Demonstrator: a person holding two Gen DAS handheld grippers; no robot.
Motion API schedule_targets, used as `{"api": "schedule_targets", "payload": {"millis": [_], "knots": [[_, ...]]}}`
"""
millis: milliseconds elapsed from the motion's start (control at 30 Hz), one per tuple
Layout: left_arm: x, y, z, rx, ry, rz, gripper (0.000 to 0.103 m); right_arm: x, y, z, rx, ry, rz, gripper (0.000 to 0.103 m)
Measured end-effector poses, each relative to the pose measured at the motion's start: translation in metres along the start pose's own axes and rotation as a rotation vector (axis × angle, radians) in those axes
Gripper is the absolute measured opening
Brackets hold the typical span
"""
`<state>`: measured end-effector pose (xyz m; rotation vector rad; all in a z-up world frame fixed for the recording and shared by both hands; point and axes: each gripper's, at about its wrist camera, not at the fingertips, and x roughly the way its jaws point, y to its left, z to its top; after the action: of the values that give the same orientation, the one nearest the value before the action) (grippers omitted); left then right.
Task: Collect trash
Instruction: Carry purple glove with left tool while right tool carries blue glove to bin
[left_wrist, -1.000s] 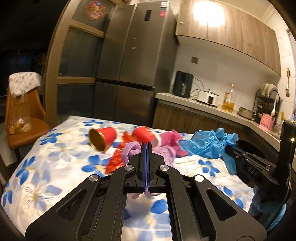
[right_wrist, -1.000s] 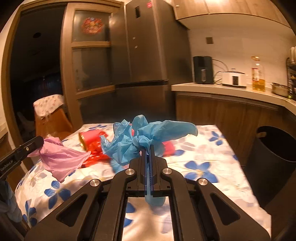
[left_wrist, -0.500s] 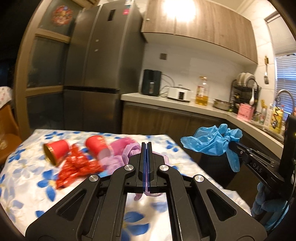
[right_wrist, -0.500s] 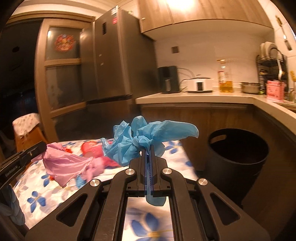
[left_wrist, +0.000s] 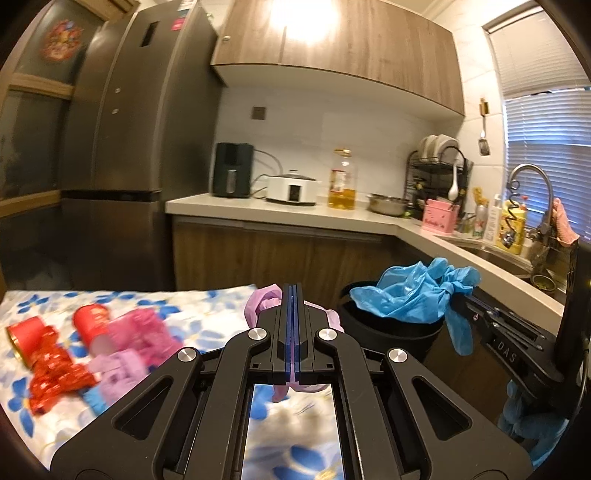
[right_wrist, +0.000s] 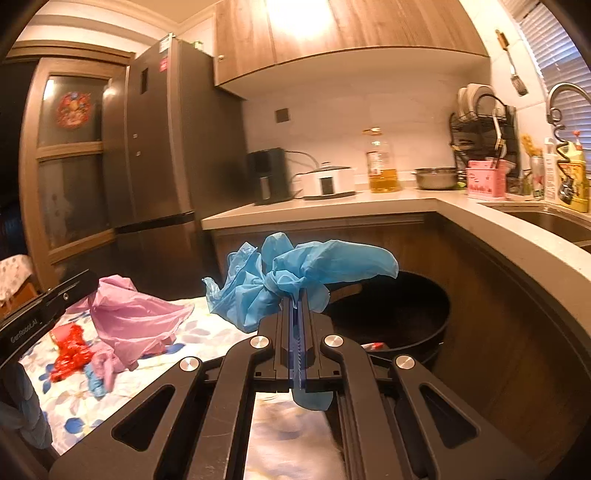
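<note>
Blue bag (right_wrist: 295, 280) pinched in your closed right gripper (right_wrist: 298, 295) near the bin (right_wrist: 424, 325), pink bag (right_wrist: 136, 317) clamped in left gripper (left_wrist: 292, 291); neither dropped, red cups (left_wrist: 88, 321) and wrappers (left_wrist: 55, 373) left on table (left_wrist: 207, 306).

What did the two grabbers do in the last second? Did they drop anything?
Both swung away from the flowery table toward the black bin, which one second ago sat at the edge of the view. Nothing was dropped or picked up: the right gripper stays shut on the blue plastic bag, and the left gripper stays shut on the pink plastic bag. The red cups are left on the table.
</note>
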<state>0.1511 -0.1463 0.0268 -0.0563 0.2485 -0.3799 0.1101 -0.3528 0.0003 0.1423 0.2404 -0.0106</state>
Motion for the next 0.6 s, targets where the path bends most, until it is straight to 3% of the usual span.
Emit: {"api": "schedule_targets", "payload": {"millis": [600], "knots": [[0.086,-0.075,0.016,0.035,0.006,-0.108,0.000,0.019,-0.061,0.022,0.058,-0.040,-0.119,0.003]]}}
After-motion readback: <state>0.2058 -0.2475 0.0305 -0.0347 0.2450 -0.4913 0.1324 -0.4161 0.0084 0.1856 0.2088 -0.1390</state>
